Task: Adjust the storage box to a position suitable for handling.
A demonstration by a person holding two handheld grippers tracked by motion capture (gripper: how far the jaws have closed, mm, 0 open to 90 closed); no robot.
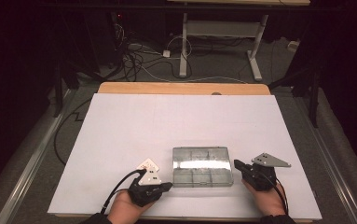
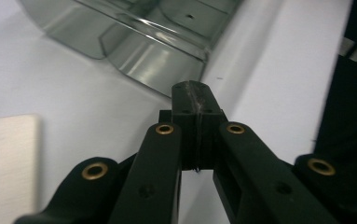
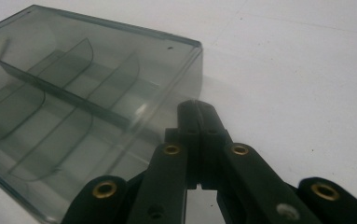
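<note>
A clear box (image 1: 202,166) on the tabletop (image 1: 120,130) is flanked by the left claw (image 1: 168,186) and right claw (image 1: 237,164), both shut and empty; opening is likely needed before any grasp.

**Two black hand-held grippers with brass rivets**

The left gripper (image 1: 167,186), on the near-left side of the clear compartment box (image 1: 202,166), is a black block carrying a pale grey three-cornered plate with small dark holes. A black cable loops away from it toward the table's near edge. The right gripper (image 1: 236,164), on the box's other side, has the same black body, a darker grey three-cornered plate, and a thin cable running back along the wrist. Dark sleeve cuffs show at both wrists. Up close, each gripper has matte black link arms pinned with brass-coloured rivets, ending in two flat black jaws pressed together.
</note>
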